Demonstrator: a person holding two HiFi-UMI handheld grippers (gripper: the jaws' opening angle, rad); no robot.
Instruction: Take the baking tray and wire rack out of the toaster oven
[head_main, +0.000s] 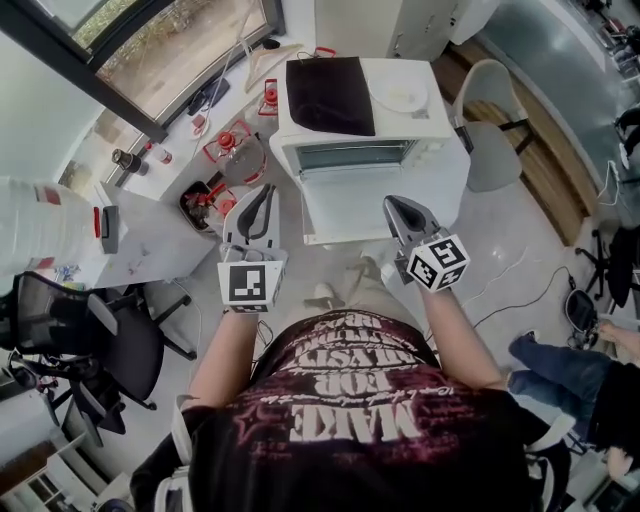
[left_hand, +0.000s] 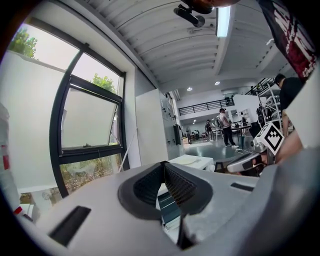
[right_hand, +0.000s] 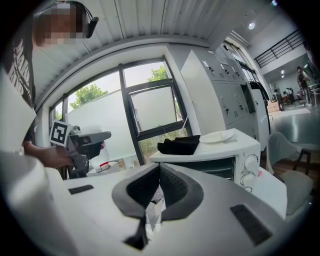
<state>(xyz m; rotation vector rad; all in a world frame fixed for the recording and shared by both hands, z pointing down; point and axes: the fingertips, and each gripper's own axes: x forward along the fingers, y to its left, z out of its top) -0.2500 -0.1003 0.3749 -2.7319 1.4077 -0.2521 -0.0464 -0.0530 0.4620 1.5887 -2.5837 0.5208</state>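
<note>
Trouble is likeliest at first contact. The left gripper (head_main: 263, 192) and the right gripper (head_main: 393, 205) both have their jaws pressed together with nothing between them. Neither can take anything until it spreads, and a shut tip pushed at the toaster oven (head_main: 355, 130) would only shove it. The oven stands straight ahead of both pairs of jaws, nearer the right pair. The baking tray and wire rack are presumably inside it (only pale slats (head_main: 355, 157) show at its front, and I cannot tell one from the other, nor whether the door is down). A hard pull would probably shake the black cloth (head_main: 330, 95) and the plate (head_main: 400, 97) on its roof. A sticking rack could drag the oven toward the near edge of the white tabletop (head_main: 375, 210).

Between the jaws and the oven front lies bare tabletop, so there is room to work. Left of the left jaws sits red-topped clutter (head_main: 232, 150), near enough to catch on a wide swing. Right of the right jaws, past the oven's knobs (right_hand: 248, 164), a chair (head_main: 495, 125) stands just beside the table.
</note>
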